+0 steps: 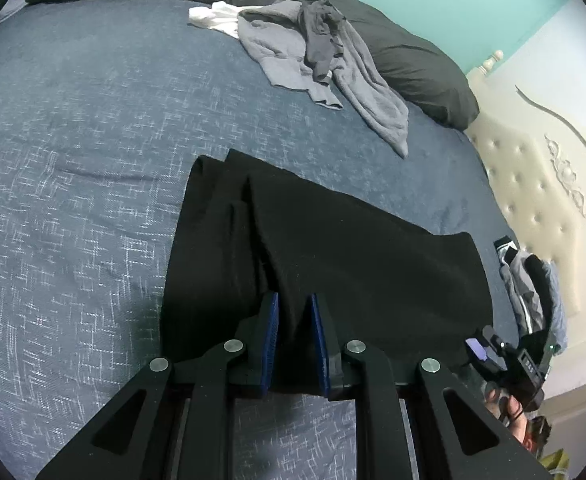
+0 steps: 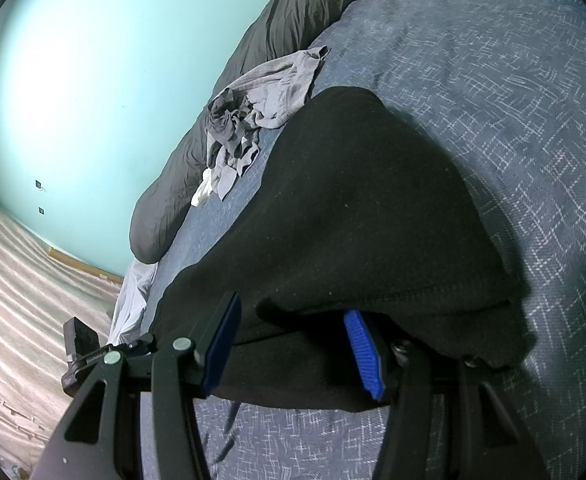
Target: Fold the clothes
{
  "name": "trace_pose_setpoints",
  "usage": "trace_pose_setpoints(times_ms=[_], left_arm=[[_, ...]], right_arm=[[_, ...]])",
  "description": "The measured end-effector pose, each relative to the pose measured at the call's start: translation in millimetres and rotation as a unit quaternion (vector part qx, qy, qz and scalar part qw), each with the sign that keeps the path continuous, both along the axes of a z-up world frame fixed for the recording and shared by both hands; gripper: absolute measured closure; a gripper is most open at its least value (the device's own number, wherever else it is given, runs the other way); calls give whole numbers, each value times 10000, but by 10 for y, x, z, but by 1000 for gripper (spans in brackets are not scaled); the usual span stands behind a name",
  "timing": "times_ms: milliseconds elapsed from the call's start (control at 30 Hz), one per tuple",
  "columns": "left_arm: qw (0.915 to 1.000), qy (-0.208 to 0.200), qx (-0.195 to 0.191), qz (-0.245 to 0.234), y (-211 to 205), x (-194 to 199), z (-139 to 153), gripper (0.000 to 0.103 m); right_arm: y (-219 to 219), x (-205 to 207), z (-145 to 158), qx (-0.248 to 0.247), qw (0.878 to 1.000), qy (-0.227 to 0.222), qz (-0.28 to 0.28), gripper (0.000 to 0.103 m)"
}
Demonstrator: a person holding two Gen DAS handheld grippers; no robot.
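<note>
Black garment [image 1: 333, 248] stretched lengthwise away across bed [image 1: 73, 160], near edge pinched by downward-tilted left hand-held gripper [image 1: 295, 344], right hand-held gripper [image 2: 293, 344] held open, cloth draped over one finger.

no text or label can be read.

The left gripper [image 1: 293, 344] pinches a fold of a black garment [image 1: 333, 248] spread on a bed's blue patterned bedspread [image 1: 73, 140]. A crumpled grey garment [image 1: 325, 72] lies beyond, near a dark pillow [image 1: 413, 64] and cream tufted headboard [image 1: 533, 200].
</note>
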State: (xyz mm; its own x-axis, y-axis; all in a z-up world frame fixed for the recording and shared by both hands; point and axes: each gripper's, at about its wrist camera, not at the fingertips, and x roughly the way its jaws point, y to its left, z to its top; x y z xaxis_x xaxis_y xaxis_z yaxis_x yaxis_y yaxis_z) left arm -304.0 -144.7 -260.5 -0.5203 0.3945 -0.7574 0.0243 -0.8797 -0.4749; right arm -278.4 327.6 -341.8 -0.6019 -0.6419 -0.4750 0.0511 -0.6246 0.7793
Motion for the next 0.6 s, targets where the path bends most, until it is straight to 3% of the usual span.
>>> trace_pose_setpoints(times_ms=[333, 367, 400, 600], left_arm=[[9999, -29, 57, -145, 64, -75, -33, 86], [9999, -44, 55, -122, 63, -80, -37, 88], [9999, -49, 73, -107, 59, -79, -36, 99], [9999, 69, 122, -39, 6, 3, 136, 99]], right_arm=[[-5, -4, 0, 33, 10000, 10, -4, 48], [-4, -3, 1, 37, 10000, 11, -2, 48], [-3, -4, 2, 39, 10000, 13, -1, 48], [6, -9, 2, 37, 10000, 14, 8, 48]])
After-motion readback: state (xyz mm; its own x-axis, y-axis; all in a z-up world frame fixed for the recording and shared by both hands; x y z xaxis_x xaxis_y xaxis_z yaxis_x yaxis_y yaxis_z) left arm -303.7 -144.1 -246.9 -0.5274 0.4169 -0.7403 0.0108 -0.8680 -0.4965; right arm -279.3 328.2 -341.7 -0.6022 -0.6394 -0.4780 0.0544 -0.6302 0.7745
